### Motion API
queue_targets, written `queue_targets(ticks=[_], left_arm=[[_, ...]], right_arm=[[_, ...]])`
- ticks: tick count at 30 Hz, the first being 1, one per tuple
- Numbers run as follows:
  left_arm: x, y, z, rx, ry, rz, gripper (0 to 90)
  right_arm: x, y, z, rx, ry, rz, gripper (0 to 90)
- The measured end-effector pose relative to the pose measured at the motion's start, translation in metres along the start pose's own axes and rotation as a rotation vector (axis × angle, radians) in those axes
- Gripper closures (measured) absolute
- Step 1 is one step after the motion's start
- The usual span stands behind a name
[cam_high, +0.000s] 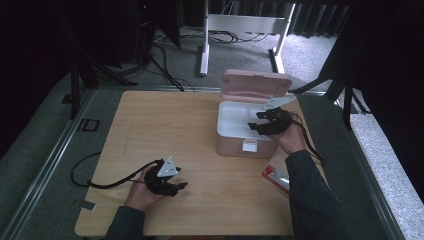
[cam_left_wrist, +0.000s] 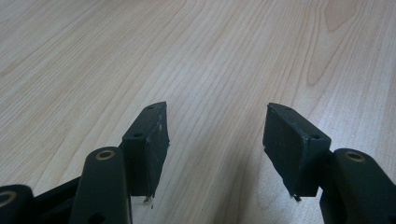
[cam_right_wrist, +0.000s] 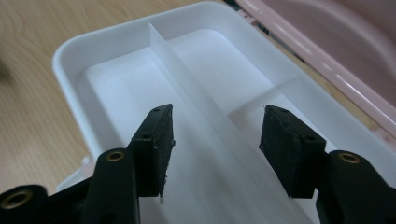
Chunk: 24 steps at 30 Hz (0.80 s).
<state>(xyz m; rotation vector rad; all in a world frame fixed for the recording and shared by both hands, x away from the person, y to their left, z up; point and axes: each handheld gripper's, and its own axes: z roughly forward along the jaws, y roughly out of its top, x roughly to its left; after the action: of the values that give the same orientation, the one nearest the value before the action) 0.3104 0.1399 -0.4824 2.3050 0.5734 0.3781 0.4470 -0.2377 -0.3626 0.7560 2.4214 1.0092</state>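
Over the open pink box (cam_high: 250, 127) at the table's (cam_high: 165, 125) far right, I hold my right gripper (cam_high: 265, 121) spread and empty above its white tray (cam_right_wrist: 140, 88). My left gripper (cam_high: 172, 184), also spread, rests idle near the front edge. The tray is bare and the red packet (cam_high: 276, 178) lies beside the box, so I judge packing is barely begun.

Your desk (cam_high: 165, 125) is pale wood with a smooth, matt grain. The box (cam_high: 232, 145) looks like pink plastic with a faint sheen, its tray (cam_right_wrist: 116, 84) white, smooth plastic. Each hand-held gripper (cam_right_wrist: 215, 140) carries matt black, slightly rough pads (cam_left_wrist: 149, 140).
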Motion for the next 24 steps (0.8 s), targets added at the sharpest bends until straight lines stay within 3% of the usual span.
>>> queue_targets(ticks=[4, 5, 10, 14, 19, 22, 24], left_arm=[[0.000, 0.000, -0.001, -0.003, -0.001, 0.000, 40.6], [0.000, 0.000, -0.001, -0.005, 0.000, -0.001, 40.6], [0.000, 0.000, 0.000, -0.003, -0.001, -0.002, 40.6], [0.000, 0.000, 0.000, -0.005, -0.002, -0.004, 40.6], [0.000, 0.000, 0.001, 0.001, -0.004, -0.002, 40.6], [-0.001, 0.000, 0.001, -0.003, -0.005, -0.002, 40.6], [-0.001, 0.000, 0.000, -0.003, -0.003, -0.002, 40.6]], right_arm=[[-0.003, 0.004, 0.014, 0.043, 0.003, -0.004, 45.1], [-0.005, 0.005, 0.021, 0.080, 0.003, -0.001, 47.4], [-0.008, 0.008, 0.028, 0.118, 0.034, -0.019, 51.1], [-0.009, 0.007, 0.029, 0.112, 0.048, -0.027, 51.9], [-0.006, 0.006, 0.027, 0.095, 0.068, -0.073, 53.7], [-0.008, 0.007, 0.032, 0.132, 0.040, -0.064, 52.9], [-0.008, 0.008, 0.034, 0.147, 0.046, -0.071, 53.0]])
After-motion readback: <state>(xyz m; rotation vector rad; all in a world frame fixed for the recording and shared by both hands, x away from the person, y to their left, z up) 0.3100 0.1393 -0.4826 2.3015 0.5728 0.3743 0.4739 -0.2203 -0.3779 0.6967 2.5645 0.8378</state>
